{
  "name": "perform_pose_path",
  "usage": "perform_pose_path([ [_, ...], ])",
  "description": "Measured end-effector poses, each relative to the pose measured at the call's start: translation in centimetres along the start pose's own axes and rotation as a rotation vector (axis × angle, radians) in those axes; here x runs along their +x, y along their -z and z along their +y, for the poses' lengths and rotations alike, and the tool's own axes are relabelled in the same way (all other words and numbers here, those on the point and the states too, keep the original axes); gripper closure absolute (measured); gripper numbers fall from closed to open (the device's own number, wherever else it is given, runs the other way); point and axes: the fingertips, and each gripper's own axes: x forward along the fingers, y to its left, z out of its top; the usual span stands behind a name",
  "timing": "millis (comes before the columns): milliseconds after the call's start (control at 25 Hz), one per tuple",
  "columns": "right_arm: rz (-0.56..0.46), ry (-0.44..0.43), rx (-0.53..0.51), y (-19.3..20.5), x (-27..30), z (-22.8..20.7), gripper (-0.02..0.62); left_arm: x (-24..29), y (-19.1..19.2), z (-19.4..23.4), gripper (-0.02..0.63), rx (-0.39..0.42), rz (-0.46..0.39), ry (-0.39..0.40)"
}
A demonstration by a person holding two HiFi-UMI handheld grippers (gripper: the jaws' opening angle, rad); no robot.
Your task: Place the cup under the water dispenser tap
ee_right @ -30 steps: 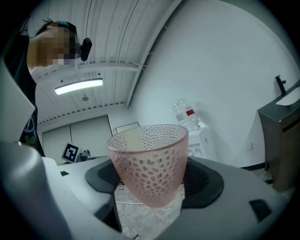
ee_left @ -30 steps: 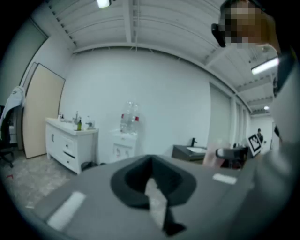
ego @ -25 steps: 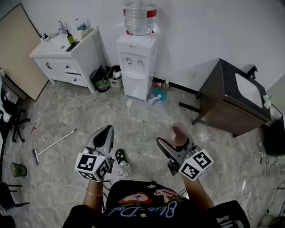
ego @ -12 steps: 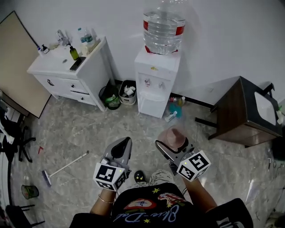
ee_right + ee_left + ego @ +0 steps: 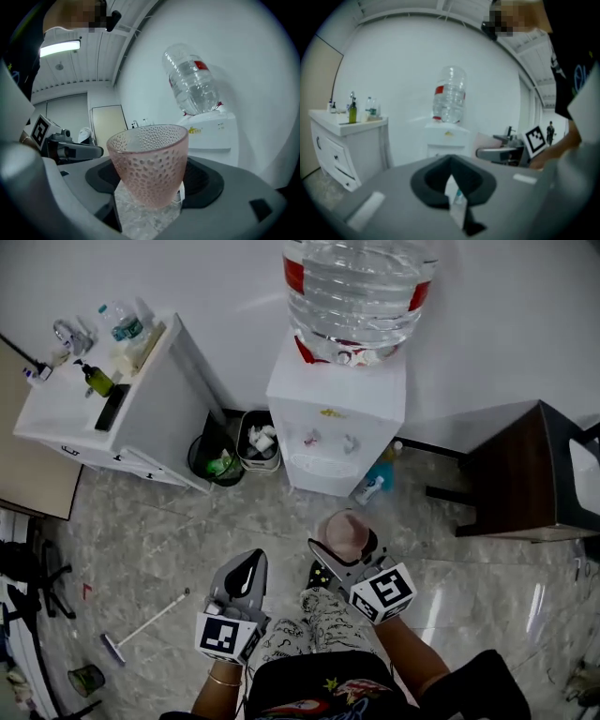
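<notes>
While the right gripper (image 5: 345, 547) clamps its jaws on the pink dimpled cup (image 5: 149, 161), which sits upright between them, the water dispenser (image 5: 337, 418) stands ahead of the jaws and well apart. Its two taps (image 5: 328, 439) sit in a recess below the bottle (image 5: 354, 287). The step in hand looks like the carry. Hold the cup level, line the jaws up with one tap, come in low so the rim passes beneath the spout, and seat the base before letting go. The left gripper (image 5: 242, 570) hangs beside, its jaws nearly together on nothing.
</notes>
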Motion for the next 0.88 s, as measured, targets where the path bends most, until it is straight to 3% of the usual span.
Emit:
perform_pose_path([
  [120, -0.009, -0.044, -0.050, 1.7, 5.3, -3.0, 0.242, 4.2, 1.7, 3.7, 0.609, -0.021, 0.010, -0.019],
  [240, 0.026, -0.001, -0.092, 5.4, 10.9, -7.2, 0.242, 8.0, 3.9, 7.7, 0.609, -0.036, 0.022, -0.041],
  [320, 0.110, 0.037, -0.044, 9.5, 14.2, -10.0, 0.242, 10.3, 5.9, 9.6, 0.609, -0.044, 0.038, -0.036],
  [400, 0.162, 0.104, 0.050, 13.1, 16.8, -12.9, 0.242, 12.4, 7.8, 11.0, 0.607, -0.050, 0.048, -0.025],
  [480, 0.139, 0.209, 0.100, 15.7, 18.7, -15.9, 0.242, 14.4, 9.5, 11.9, 0.607, -0.064, 0.054, -0.016],
  [800, 0.103, 0.483, 0.064, 22.4, 23.4, -22.1, 0.242, 17.7, 14.2, 11.9, 0.607, -0.150, 0.077, 0.059],
  [880, 0.105, 0.532, 0.038, 23.2, 23.9, -22.8, 0.242, 17.5, 15.0, 12.4, 0.609, -0.165, 0.135, 0.058],
])
